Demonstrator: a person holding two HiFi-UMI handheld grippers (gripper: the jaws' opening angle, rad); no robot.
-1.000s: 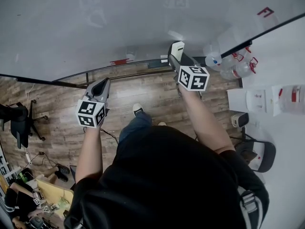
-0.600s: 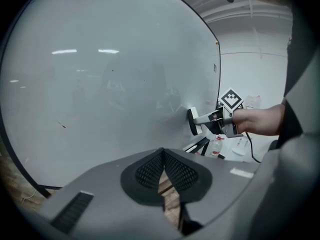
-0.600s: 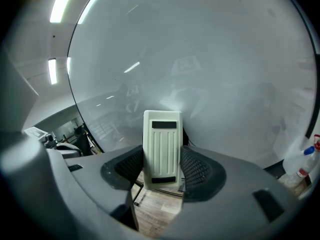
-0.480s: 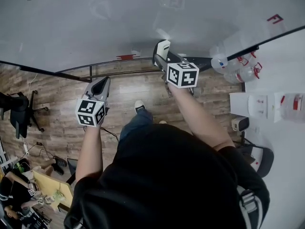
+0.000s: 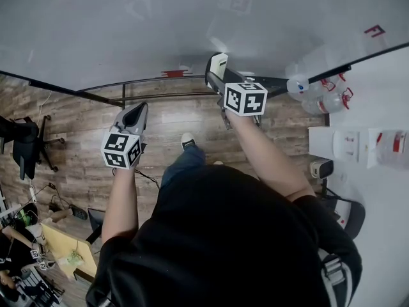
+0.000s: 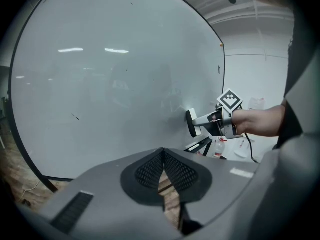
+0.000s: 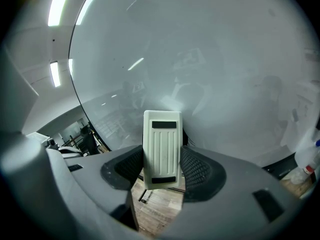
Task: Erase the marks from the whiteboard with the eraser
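White plastic eraser (image 7: 161, 149), clamped in the right tool (image 7: 162, 176), meets the lower whiteboard (image 5: 96, 37); the left tool (image 6: 163, 171) hangs closed, empty; the board looks mostly clean, one dark stroke (image 6: 75, 116) far left unwiped.

The whiteboard (image 5: 115, 31) is blocking the way ahead, but its big face is lying wide open around the eraser (image 5: 219, 63) in the right gripper (image 7: 161, 169). Water bottles (image 5: 323, 93) are crowding its right end. The left gripper (image 6: 163, 159) is hanging over open floor (image 5: 77, 139).

The person wears a black short-sleeved top (image 5: 230, 235), blue jeans (image 5: 181, 169) and a white-soled dark shoe (image 5: 186, 144). The grey left gripper (image 5: 139, 109) and right gripper (image 5: 216, 75) each bear a black-and-white marker cube (image 5: 245, 99).
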